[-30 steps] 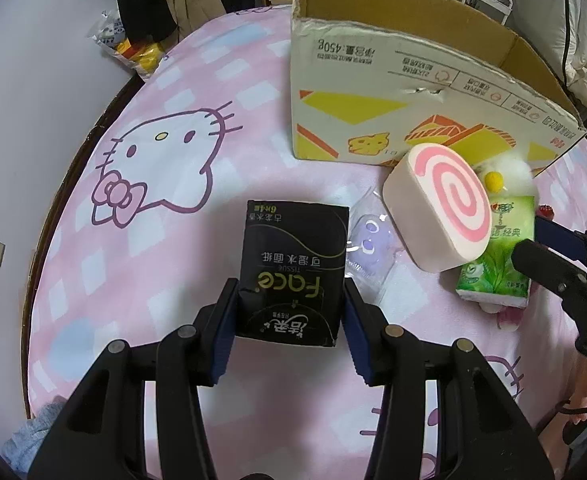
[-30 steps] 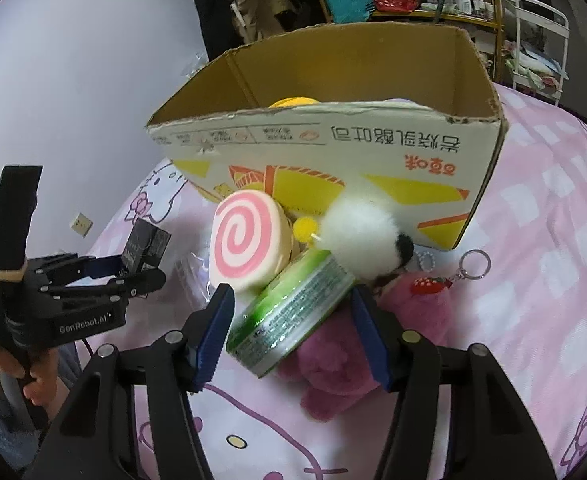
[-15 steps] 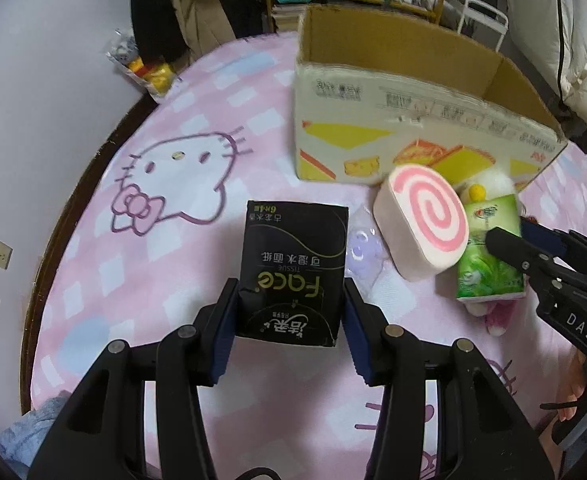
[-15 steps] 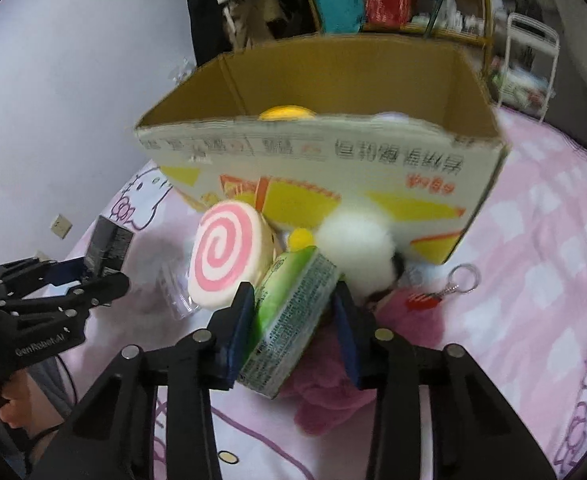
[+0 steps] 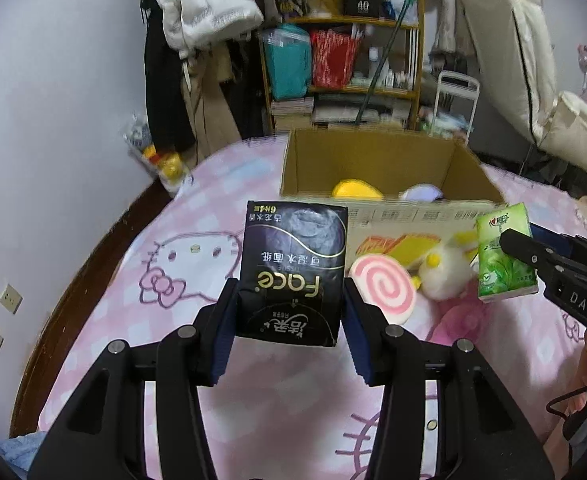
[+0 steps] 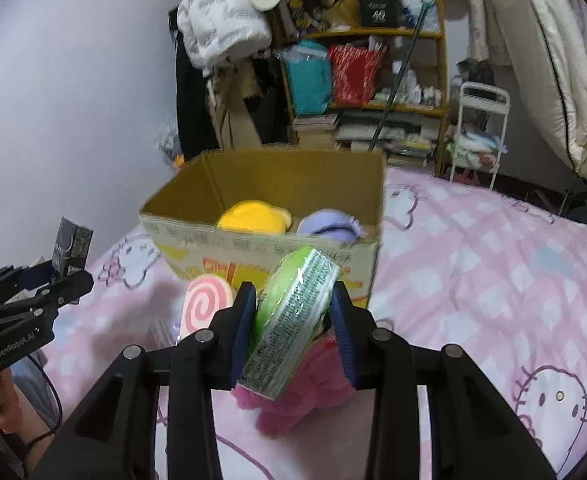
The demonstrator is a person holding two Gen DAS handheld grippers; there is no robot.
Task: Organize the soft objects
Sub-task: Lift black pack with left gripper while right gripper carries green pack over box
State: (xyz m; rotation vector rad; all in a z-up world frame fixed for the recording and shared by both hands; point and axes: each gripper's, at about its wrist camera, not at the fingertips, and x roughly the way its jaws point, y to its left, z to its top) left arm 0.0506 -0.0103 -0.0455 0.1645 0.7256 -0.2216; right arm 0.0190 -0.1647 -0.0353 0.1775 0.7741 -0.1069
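My left gripper (image 5: 289, 320) is shut on a black tissue pack (image 5: 293, 268) and holds it above the pink bed, in front of the open cardboard box (image 5: 373, 160). My right gripper (image 6: 293, 324) is shut on a green tissue pack (image 6: 293, 320), lifted just before the box's (image 6: 261, 240) near wall. The green pack also shows at the right of the left wrist view (image 5: 501, 252). A yellow plush (image 6: 251, 216) and a purple plush (image 6: 329, 226) lie inside the box. A pink swirl cushion (image 5: 381, 284), a white fluffy toy (image 5: 445, 276) and a pink plush (image 6: 293, 404) lie on the bed.
The Hello Kitty bedspread (image 5: 189, 264) covers the bed. A cluttered shelf (image 5: 345, 68), hanging clothes (image 5: 205, 12) and a white rack (image 5: 455, 100) stand behind the box. The wall (image 5: 53, 120) is on the left.
Both grippers rose from the bed with their packs and tilted up toward the box opening. The right gripper closed on the green pack and lifted it off the toys.
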